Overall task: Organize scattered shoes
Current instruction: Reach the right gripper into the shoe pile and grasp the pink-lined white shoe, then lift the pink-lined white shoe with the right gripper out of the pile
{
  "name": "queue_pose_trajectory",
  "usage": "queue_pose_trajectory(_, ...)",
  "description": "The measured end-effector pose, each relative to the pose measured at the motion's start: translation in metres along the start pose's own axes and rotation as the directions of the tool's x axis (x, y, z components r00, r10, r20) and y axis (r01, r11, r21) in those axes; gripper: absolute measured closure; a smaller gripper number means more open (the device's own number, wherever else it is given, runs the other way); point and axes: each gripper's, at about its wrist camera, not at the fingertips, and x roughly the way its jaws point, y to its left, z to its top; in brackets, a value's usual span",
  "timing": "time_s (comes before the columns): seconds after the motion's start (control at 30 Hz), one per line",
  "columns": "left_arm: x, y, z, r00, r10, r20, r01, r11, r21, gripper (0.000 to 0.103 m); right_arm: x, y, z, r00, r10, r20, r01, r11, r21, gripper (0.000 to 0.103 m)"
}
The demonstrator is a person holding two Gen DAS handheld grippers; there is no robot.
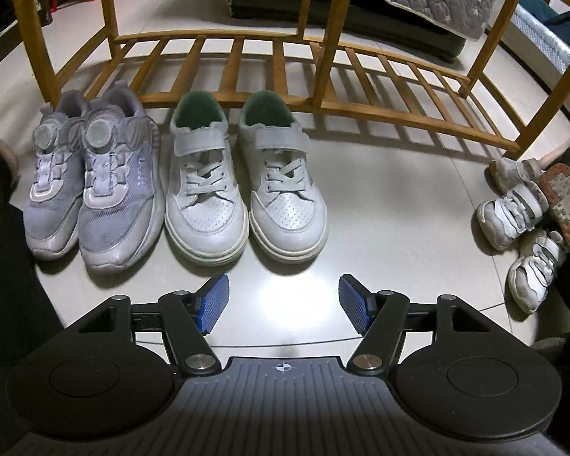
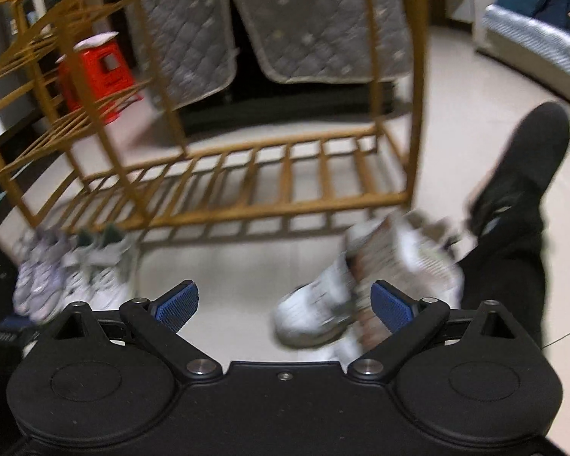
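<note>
White sneakers (image 1: 243, 182) sit paired beyond the left gripper (image 1: 283, 304) (jaws apart, empty)

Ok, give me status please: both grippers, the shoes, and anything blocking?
Left gripper open, empty. Right gripper open, empty. Two pairs lined up before rack; white heap unsorted. Person's leg beside heap.
</note>
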Motion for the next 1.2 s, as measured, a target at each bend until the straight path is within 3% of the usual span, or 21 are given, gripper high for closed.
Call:
queue_pose_trajectory(0.27,-0.001,0.010,-0.013,1.000,0.008,-0.026,-0.009,0.999,-0.034,0.038,0.012,-0.048,0.008,0.994,-0.110,-0.020,0.111,0.990,0.091,0.004)
queue_pose_trajectory(0.53,0.002,0.016,-0.019,0.999,0.013,-0.048,-0.016,0.998,-0.061,0.038,0.027,-0.077,0.003,0.993,-0.059,-0.102,0.078,0.977,0.199,0.004)
queue_pose_trajectory(0.83,0.006,0.016,-0.023,0.998,0.013,-0.063,-0.017,0.998,-0.067,0.038,0.042,-0.063,0.008,0.982,-0.031,-0.185,0.066,0.981,0.185,0.014)
queue_pose_trajectory(1.13,0.006,0.020,-0.023,0.998,0.009,-0.060,-0.014,0.996,-0.085,0.037,0.033,-0.026,-0.001,0.987,-0.099,-0.130,0.104,0.994,0.028,0.029)
queue_pose_trajectory(1.2,0.006,0.020,-0.024,0.998,0.009,-0.062,-0.014,0.996,-0.085,0.037,0.030,-0.022,-0.002,0.988,-0.107,-0.107,0.109,0.994,0.014,0.037)
